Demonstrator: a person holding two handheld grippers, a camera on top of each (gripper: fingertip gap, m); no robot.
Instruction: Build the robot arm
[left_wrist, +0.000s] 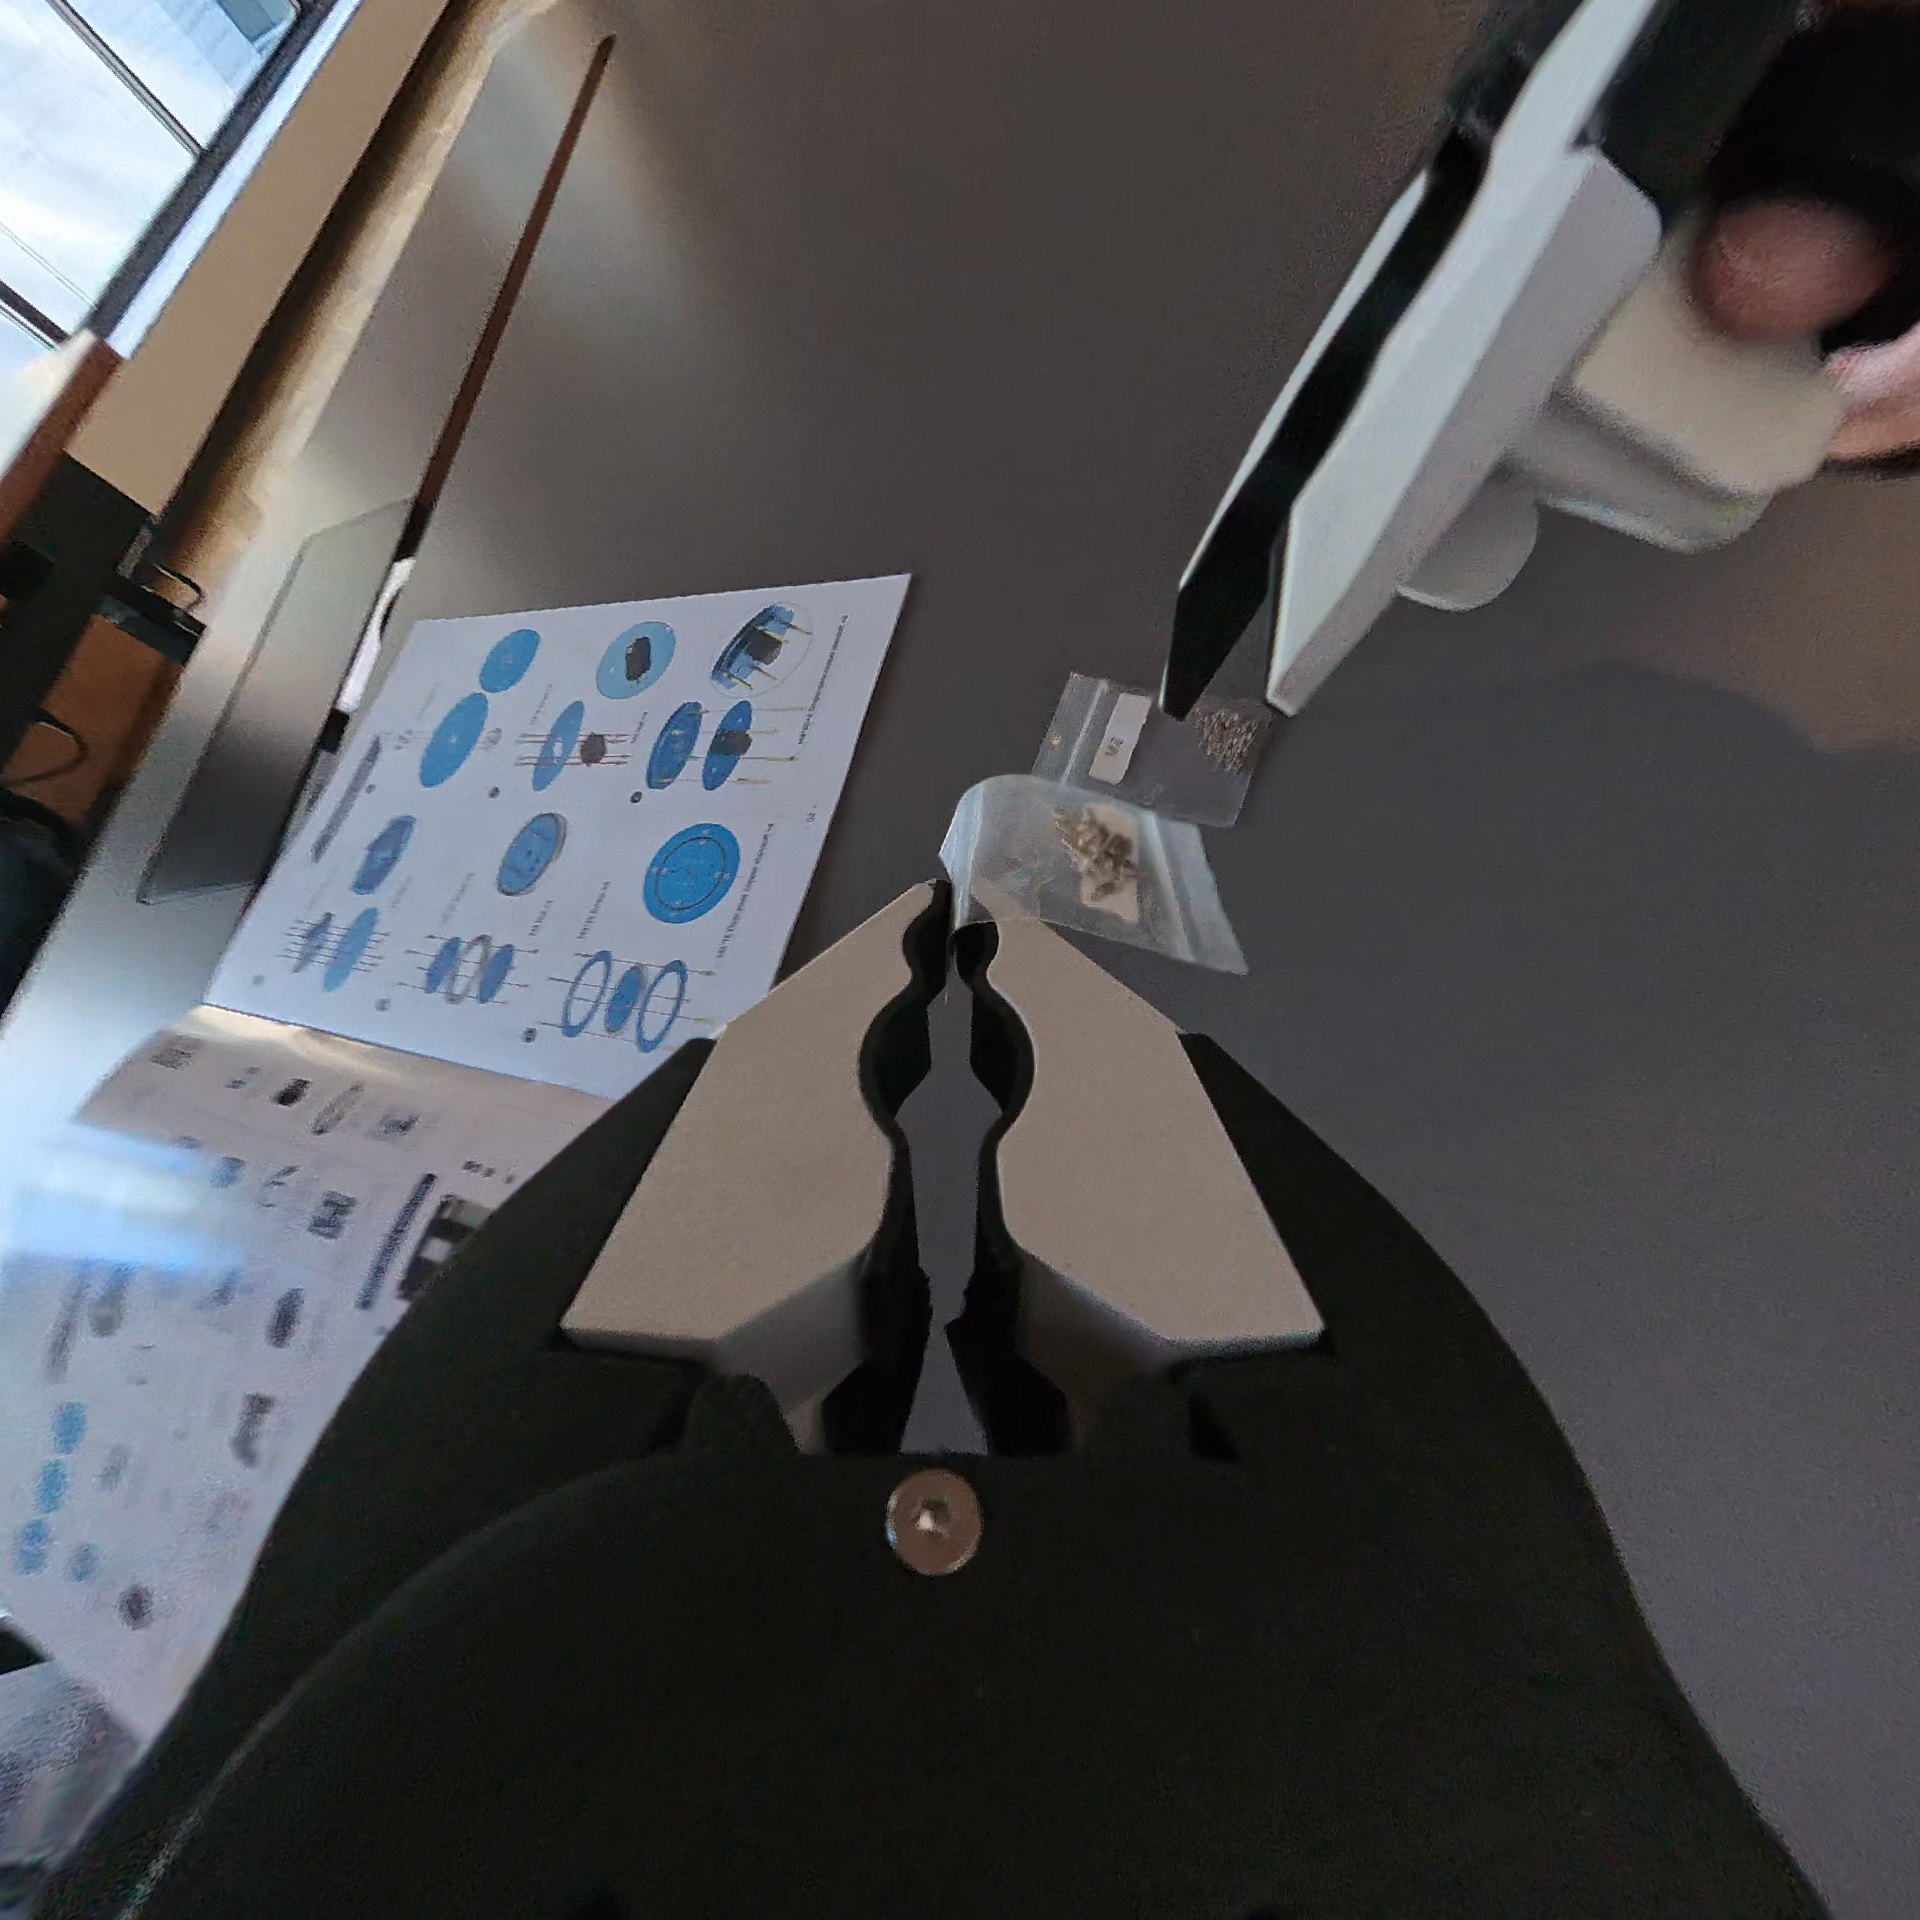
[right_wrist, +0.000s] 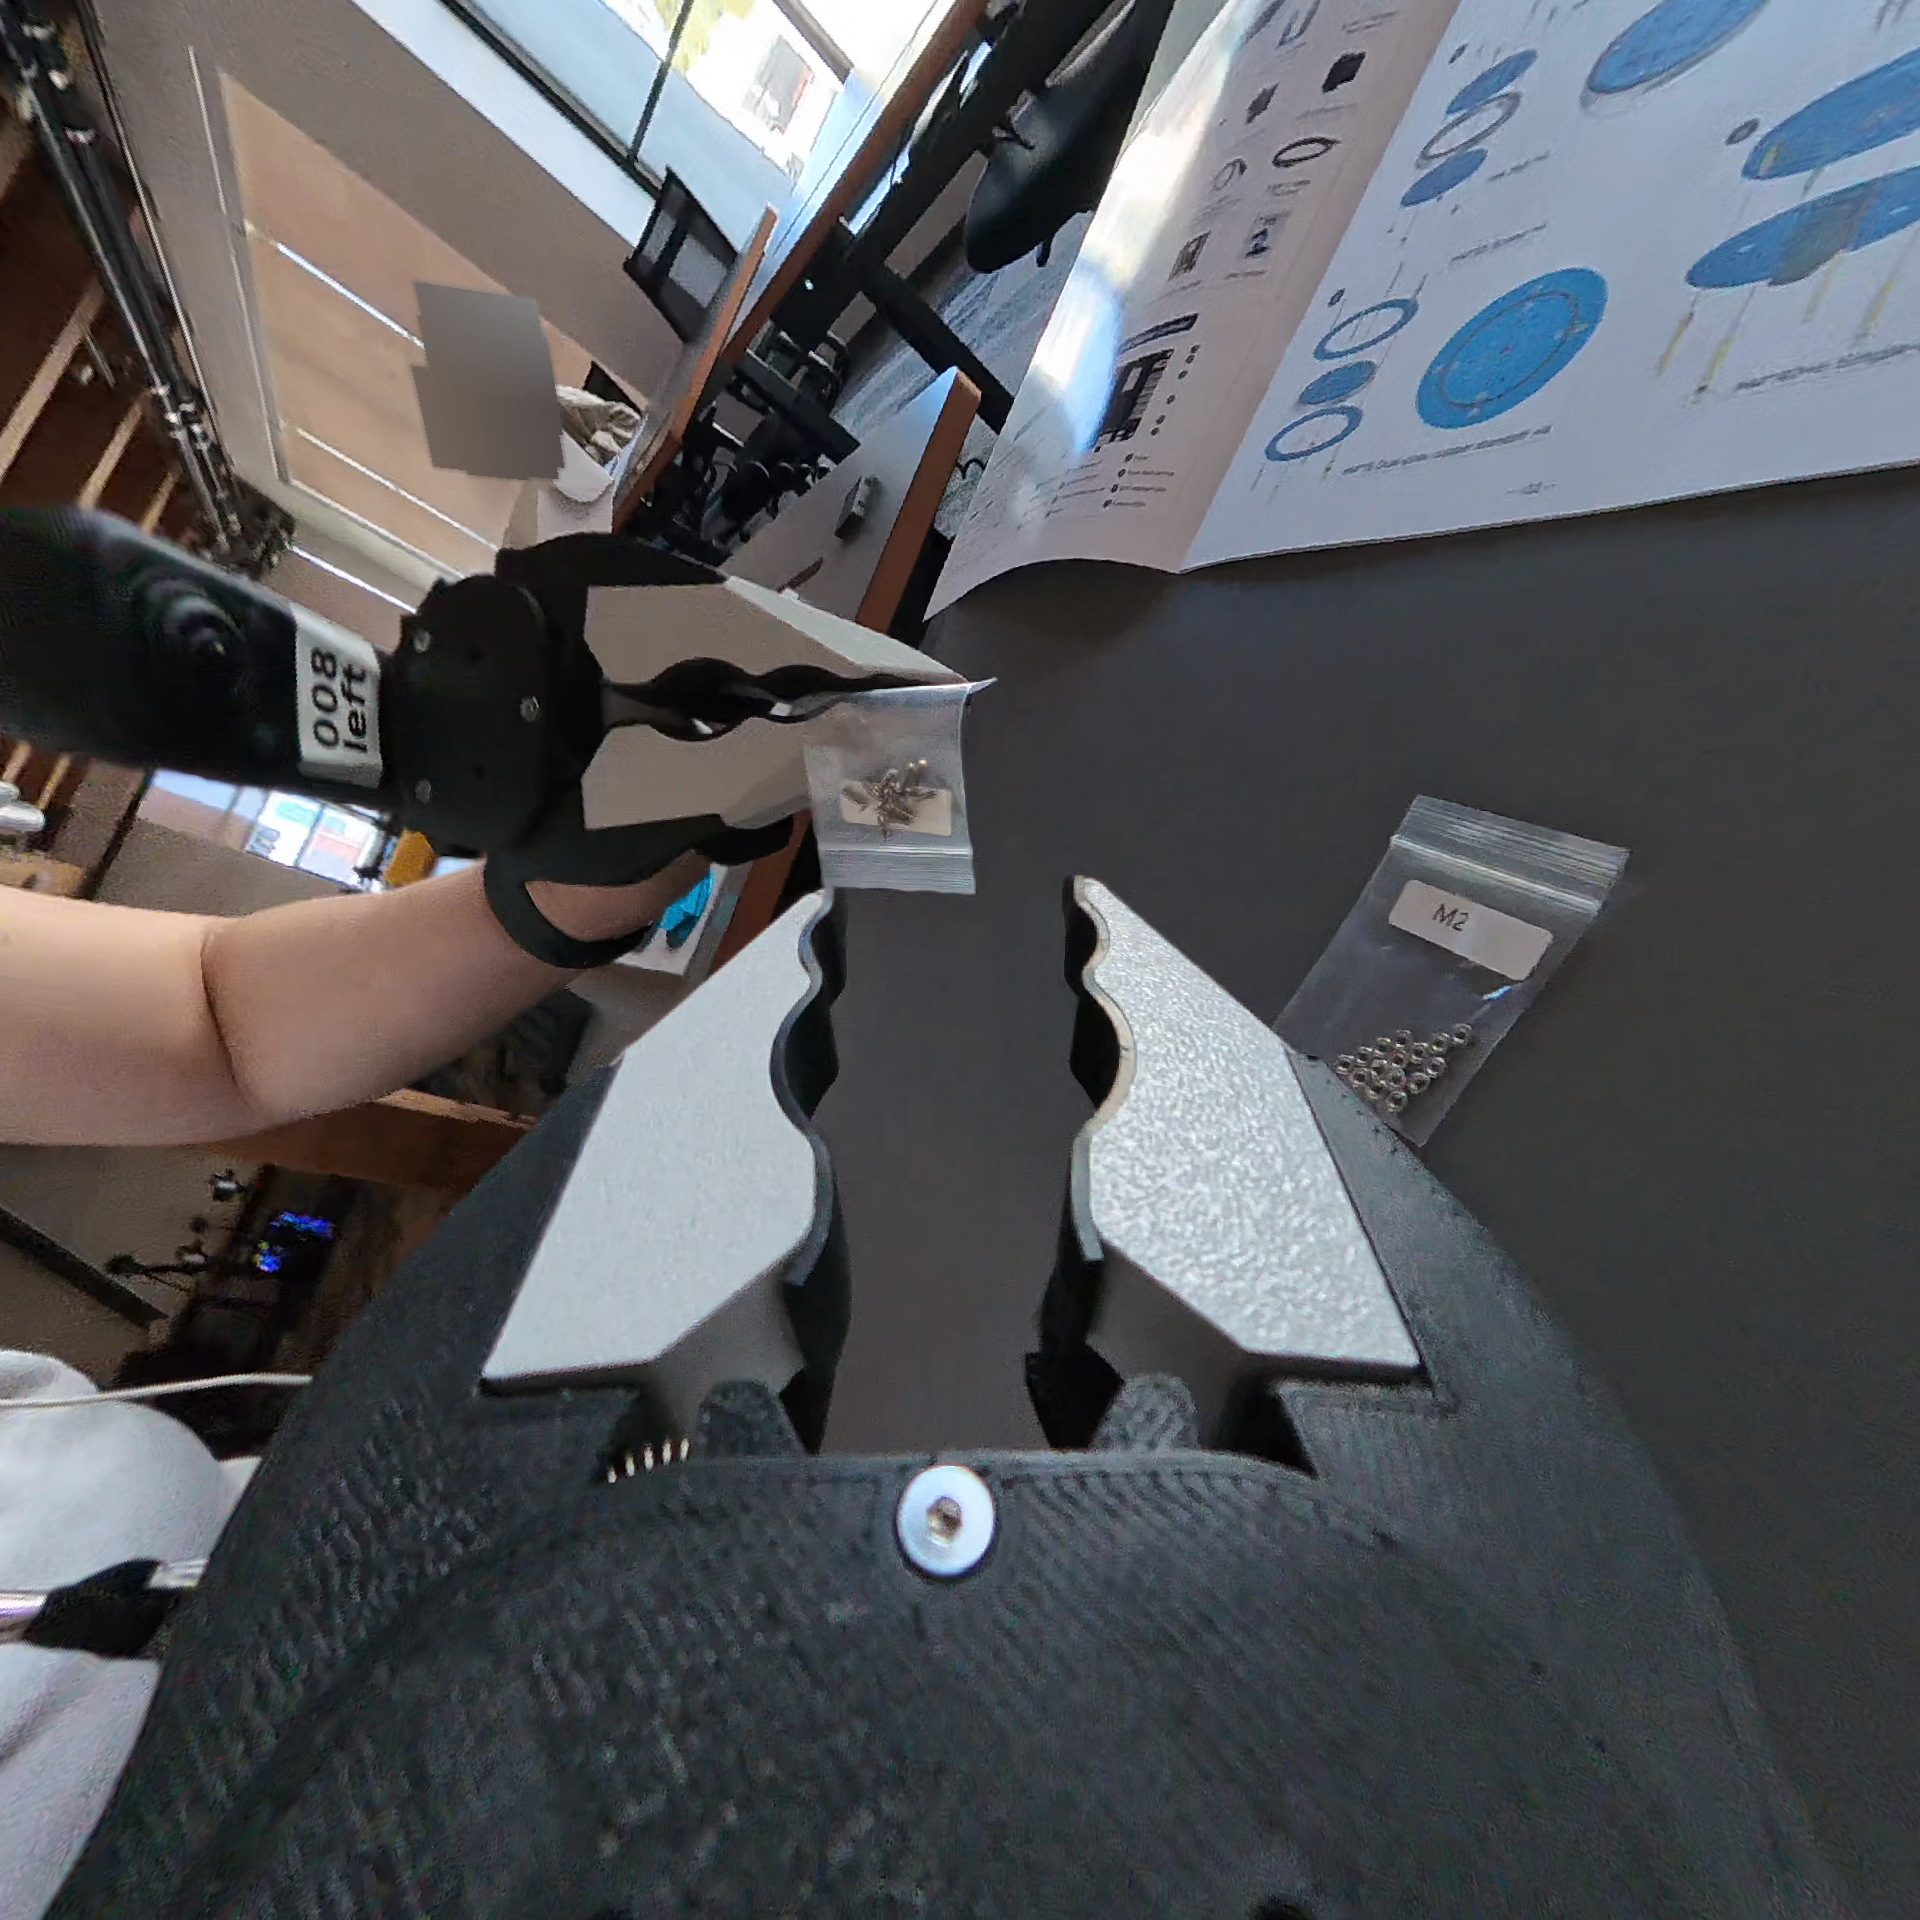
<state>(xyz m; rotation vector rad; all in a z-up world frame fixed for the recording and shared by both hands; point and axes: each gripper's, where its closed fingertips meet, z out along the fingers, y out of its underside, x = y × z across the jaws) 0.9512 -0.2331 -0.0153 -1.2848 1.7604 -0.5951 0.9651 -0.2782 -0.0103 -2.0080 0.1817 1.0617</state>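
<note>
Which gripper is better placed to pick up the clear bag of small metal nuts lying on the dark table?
Probably right. The right gripper is open, empty and right beside the clear zip bag of small metal nuts; the left gripper is shut on the clear zip bag of small screws.

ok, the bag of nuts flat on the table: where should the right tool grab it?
Probably the zip-seal end of the bag of nuts: it is clear of the nuts bunched at the other end. The bag lies flat on the dark table, so come down from above with the open right tool and pinch that edge.
</note>
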